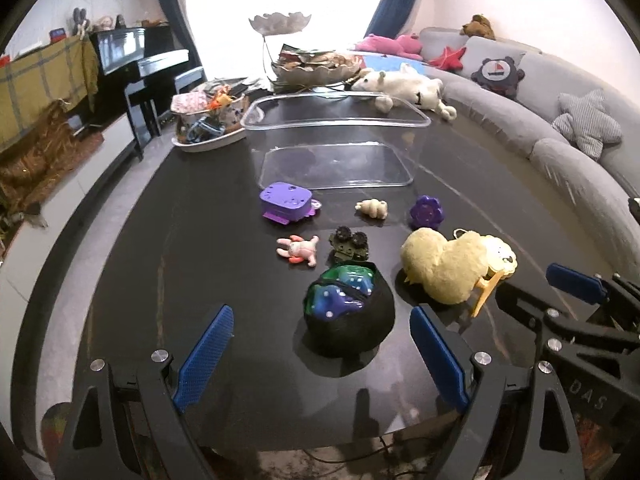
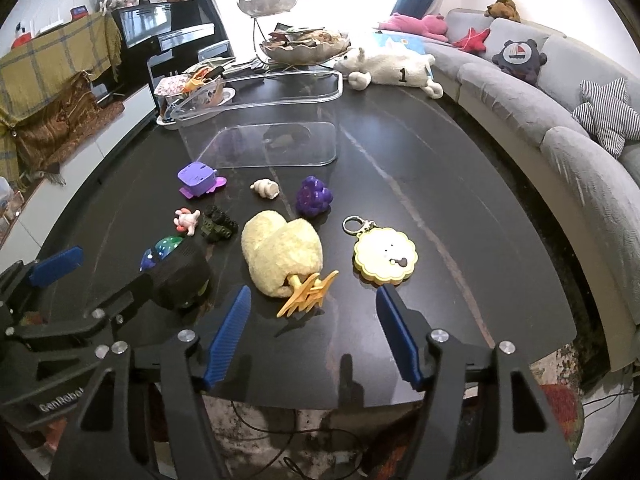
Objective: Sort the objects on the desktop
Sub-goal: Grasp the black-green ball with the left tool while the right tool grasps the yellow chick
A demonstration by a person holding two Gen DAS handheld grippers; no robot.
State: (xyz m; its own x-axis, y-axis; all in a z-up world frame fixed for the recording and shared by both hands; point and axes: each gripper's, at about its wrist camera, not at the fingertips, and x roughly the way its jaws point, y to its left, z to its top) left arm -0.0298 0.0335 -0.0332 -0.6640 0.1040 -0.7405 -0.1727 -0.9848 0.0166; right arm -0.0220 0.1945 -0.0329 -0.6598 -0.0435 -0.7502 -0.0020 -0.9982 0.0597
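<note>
With my left gripper (image 1: 322, 354) spread empty around the black pouch (image 1: 350, 312) and right gripper (image 2: 314, 334) open near the plush chick (image 2: 282, 258), I risk clipping its orange feet (image 2: 308, 294).

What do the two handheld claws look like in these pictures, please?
Both match: the left claw and right claw each have two flat, ribbed blue fingers on black angular frames with silver bolt heads. White lettering marks their black bodies. No hand or sleeve shows.
</note>
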